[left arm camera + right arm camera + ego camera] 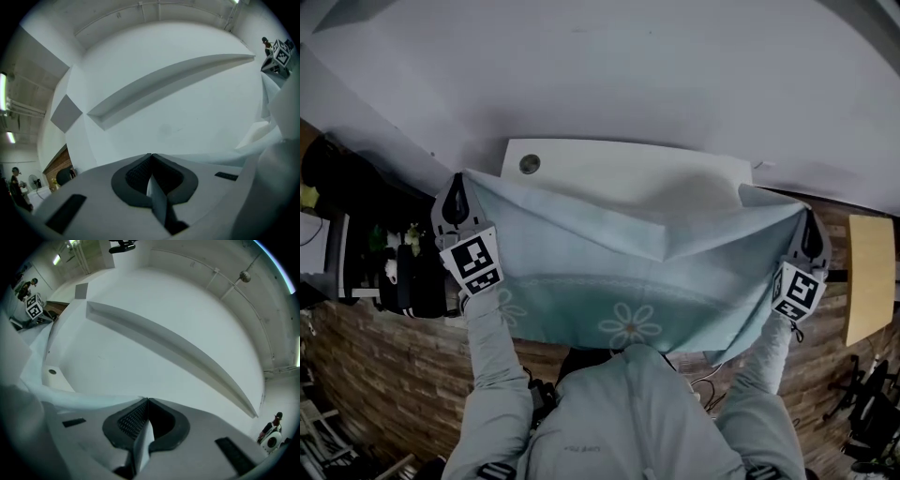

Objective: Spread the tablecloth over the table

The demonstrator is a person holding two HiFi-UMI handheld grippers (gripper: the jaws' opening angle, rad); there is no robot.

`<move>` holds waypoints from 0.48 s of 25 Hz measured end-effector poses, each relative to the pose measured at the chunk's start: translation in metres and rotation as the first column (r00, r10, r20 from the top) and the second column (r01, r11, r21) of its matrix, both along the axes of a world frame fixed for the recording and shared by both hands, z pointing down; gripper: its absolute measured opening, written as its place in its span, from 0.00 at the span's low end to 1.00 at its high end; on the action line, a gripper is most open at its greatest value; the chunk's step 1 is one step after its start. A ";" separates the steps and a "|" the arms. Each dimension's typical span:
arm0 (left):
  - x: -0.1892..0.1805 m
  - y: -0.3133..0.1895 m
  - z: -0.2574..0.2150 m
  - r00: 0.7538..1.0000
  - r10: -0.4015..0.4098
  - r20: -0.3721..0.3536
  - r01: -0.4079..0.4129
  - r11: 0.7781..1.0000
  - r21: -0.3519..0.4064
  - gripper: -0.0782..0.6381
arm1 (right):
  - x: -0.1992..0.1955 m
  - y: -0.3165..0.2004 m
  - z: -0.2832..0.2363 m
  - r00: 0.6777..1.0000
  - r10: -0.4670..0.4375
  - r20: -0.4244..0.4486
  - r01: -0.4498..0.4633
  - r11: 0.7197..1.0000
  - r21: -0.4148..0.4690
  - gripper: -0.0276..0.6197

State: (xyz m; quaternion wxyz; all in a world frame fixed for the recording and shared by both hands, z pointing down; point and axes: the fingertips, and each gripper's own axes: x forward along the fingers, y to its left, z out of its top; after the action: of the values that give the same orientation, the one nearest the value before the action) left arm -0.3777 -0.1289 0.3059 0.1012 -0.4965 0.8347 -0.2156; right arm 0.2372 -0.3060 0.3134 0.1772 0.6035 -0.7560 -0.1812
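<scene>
Pale blue flower-printed tablecloth (619,253), held stretched, sagging above white table (609,169)

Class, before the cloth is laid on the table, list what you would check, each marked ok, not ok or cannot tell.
1. Left gripper shut on tablecloth corner: ok.
2. Right gripper shut on other corner: ok.
3. No folds in tablecloth: not ok, one crosses the middle.
4. Tablecloth lying on table: not ok, held up.
5. Table's near edge lined up: cannot tell, cloth hides it.

The top (628,417) is pale grey, possibly hooded; left gripper (457,190) and right gripper (810,228) bear black-and-white marker cubes (473,261).
</scene>
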 end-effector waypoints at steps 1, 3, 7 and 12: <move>-0.003 -0.006 0.004 1.000 0.003 0.006 -0.003 1.000 -0.008 0.14 | -0.001 -0.006 0.002 1.000 0.002 -0.007 -0.002 1.000 0.000 0.08; -0.012 -0.017 0.011 1.000 0.005 0.017 -0.005 1.000 -0.018 0.14 | -0.004 -0.019 0.005 1.000 0.006 -0.024 -0.006 1.000 0.000 0.08; -0.033 -0.042 0.016 0.999 0.007 0.039 -0.007 1.000 -0.017 0.14 | -0.007 -0.050 0.011 0.999 0.013 -0.048 -0.013 1.000 0.005 0.08; -0.054 -0.083 0.022 0.997 0.025 0.068 -0.023 0.999 -0.040 0.14 | -0.017 -0.096 0.013 0.995 0.009 -0.103 -0.008 1.000 0.014 0.08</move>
State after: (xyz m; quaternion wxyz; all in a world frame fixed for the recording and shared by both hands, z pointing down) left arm -0.4320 -0.2116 0.3279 0.1224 -0.5007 0.8204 -0.2474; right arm 0.2198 -0.4016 0.3266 0.2126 0.5978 -0.7421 -0.2162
